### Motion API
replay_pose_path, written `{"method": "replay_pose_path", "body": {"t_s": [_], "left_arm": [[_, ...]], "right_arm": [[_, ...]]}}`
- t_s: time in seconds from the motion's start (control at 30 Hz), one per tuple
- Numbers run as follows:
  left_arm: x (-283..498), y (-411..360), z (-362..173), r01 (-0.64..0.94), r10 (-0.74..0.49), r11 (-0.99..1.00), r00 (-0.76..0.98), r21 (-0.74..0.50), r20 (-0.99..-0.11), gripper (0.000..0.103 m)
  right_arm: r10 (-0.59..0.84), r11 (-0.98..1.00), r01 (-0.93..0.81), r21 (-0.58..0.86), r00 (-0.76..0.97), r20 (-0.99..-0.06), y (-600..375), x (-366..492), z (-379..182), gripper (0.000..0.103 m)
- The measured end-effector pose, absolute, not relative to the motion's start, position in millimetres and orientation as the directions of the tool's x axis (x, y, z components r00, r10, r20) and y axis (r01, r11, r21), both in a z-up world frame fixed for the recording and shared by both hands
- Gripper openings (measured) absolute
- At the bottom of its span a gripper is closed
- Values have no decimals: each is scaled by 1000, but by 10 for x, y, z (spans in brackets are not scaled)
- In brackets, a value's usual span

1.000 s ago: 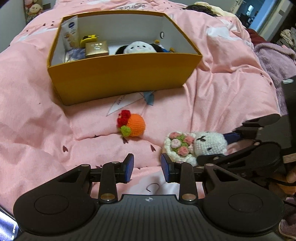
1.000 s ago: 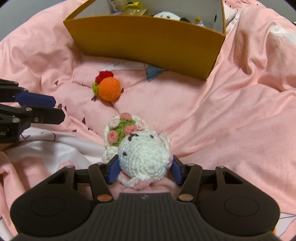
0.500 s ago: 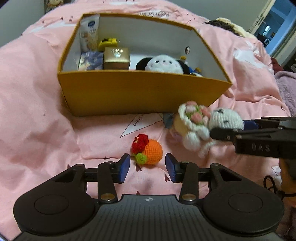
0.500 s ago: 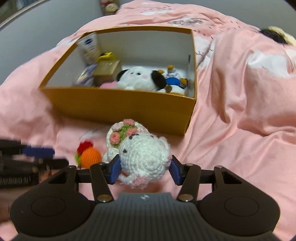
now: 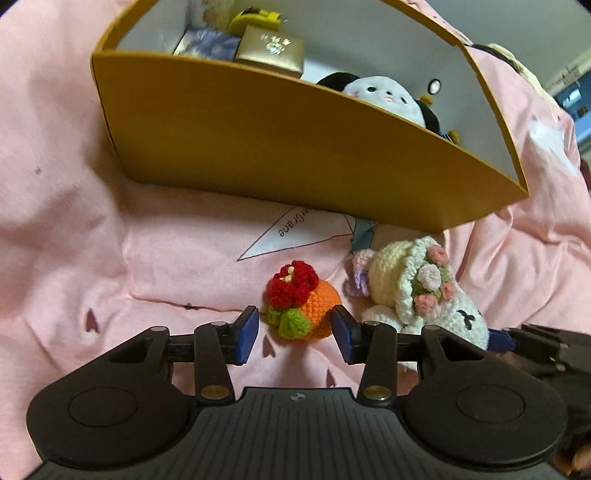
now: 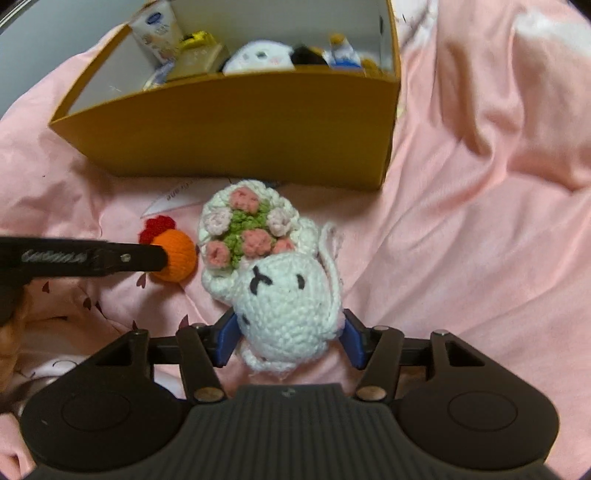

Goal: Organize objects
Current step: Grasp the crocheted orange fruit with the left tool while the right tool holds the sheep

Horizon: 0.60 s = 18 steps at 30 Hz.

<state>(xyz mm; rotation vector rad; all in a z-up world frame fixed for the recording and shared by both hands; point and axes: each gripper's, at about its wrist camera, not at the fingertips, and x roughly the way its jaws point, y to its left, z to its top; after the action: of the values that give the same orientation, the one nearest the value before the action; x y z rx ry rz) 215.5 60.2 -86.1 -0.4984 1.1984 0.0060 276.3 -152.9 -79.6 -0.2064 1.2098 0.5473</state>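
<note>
The left hand-held gripper (image 5: 294,334) is hanging over the crochet orange (image 5: 302,304); its jaws are opening, standing either side of the toy with a gap at each pad, so nothing is held; the orange is lying on the pink bedspread (image 5: 66,221), at 6 o'clock from the yellow box (image 5: 258,147).

The right hand-held gripper (image 6: 290,341) is straddling the head of the crochet bunny (image 6: 284,295); its jaws are opening; the left pad is sitting against the yarn and the right shows a sliver of gap, so I judge the hold is loosening; the bunny, at 3 o'clock from the orange and just beside it, appears to be resting on the bed.

Both toys are looking light, soft and springy; yarn should be gripping the pads well; the orange wants taking across its round body, not by the red flower at its 12 o'clock.

The bedspread is lying rumpled and yielding; the box is already holding a plush toy (image 5: 384,98), a gold carton (image 5: 271,50) and a tube (image 6: 157,31); dim room beyond.
</note>
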Motion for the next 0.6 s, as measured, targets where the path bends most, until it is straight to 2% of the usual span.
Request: {"method": "replay_pose_path", "body": {"t_s": [0.2,0.37,0.5,0.6], "left_arm": [[2268,537,-980,-257,-287,886,347,-385,-893,49],[2295,485,-1025,-243,-277,896,346,-371,-896,50],[2278,495,-1035,-238,-284,895,346,-377,-894,49],[2256,494,-1040,-233,-286,896,346,-377,-894,49]], "right_arm": [[251,805,-593,36,285,-925,-1407,2738,-647,64],[272,778,-628,31,291,-917,-1362,2732,-582,63],[253,766,-642,35,250,-935,-1376,2770,-706,59],[240,771,-635,47,221,-945,-1383,2815,-822,61]]}}
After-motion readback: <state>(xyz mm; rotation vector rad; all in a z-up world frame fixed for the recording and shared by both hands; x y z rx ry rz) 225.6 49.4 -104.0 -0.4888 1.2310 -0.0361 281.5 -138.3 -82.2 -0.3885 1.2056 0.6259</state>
